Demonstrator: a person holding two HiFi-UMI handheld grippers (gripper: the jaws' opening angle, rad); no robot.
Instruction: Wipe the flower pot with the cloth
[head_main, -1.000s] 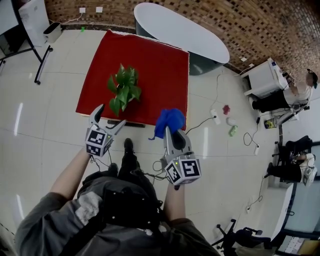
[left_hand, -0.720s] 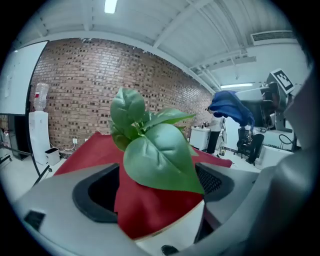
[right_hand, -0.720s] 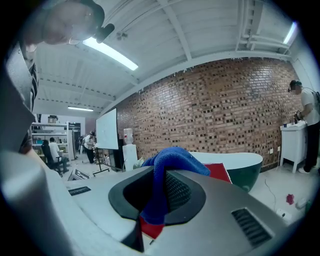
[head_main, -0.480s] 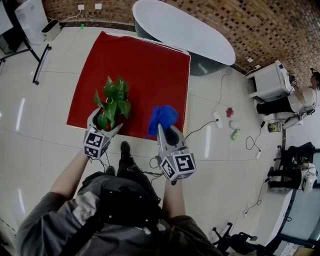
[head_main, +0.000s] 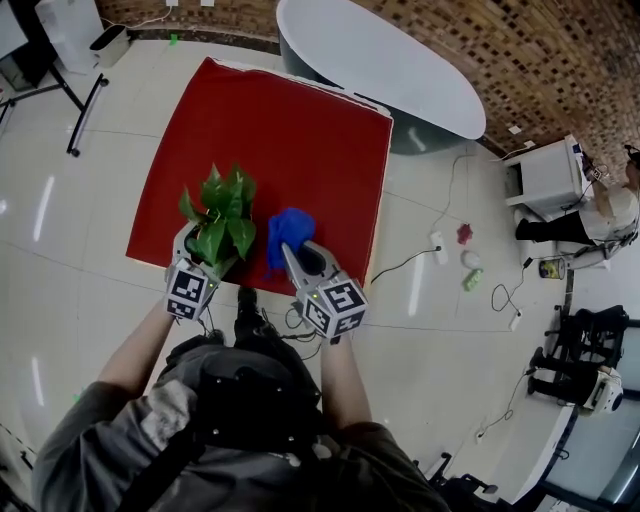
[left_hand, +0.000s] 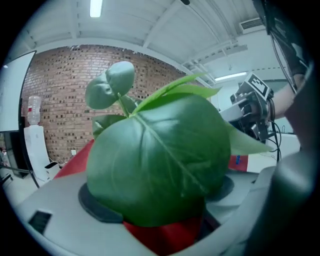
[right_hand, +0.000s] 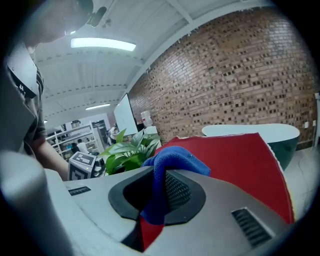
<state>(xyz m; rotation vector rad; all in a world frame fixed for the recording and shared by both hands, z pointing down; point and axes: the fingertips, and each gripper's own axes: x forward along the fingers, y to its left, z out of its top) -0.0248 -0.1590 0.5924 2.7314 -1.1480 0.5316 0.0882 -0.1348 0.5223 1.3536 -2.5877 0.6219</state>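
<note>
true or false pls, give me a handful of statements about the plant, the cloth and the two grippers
1. The right hand-held gripper has the blue cloth clamped in its jaws. True.
2. The plant stands on a red surface. True.
3. The blue cloth lies spread flat on the red surface. False: it is bunched up and held off the surface by the right hand-held gripper.
4. The left hand-held gripper has its jaws pressed together. False: they stand apart, with a large green leaf right in front of them.
5. In the head view the plant is to the right of the blue cloth. False: it is to the left, by the left hand-held gripper.
</note>
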